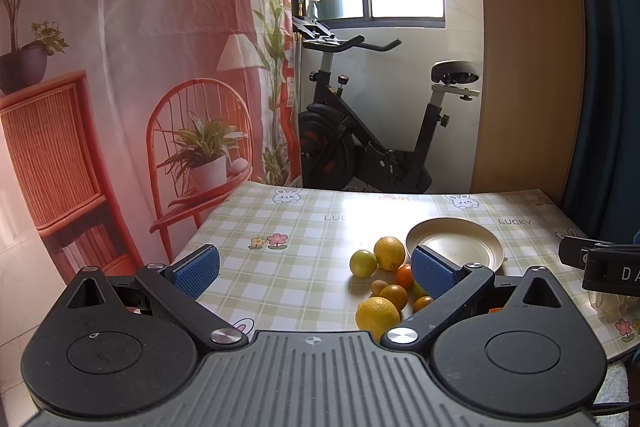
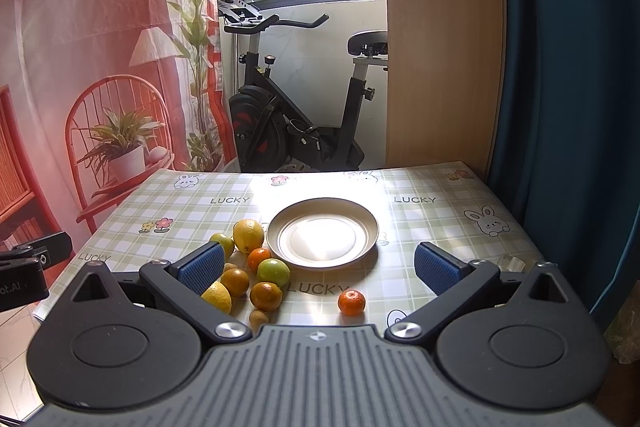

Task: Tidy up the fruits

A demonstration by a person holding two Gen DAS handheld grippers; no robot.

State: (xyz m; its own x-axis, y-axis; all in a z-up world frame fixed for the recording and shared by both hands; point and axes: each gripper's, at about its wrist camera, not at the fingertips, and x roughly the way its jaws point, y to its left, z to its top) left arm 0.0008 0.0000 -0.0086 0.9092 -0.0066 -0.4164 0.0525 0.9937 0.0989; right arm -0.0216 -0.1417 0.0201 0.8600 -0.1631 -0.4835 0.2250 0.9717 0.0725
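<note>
While both grippers, left [image 1: 316, 271] and right [image 2: 320, 269], hang spread and empty, fruit pile [image 2: 248, 275] sits lower left of bare plate [image 2: 370, 223]; 1 mandarin [image 2: 351, 302] apart. Round fruit may roll if nudged.

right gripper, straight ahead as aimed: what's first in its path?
Likely the plate, centred between the open right gripper fingers. The lone mandarin sits nearer, so a low line might meet it first; depth is unclear.
</note>
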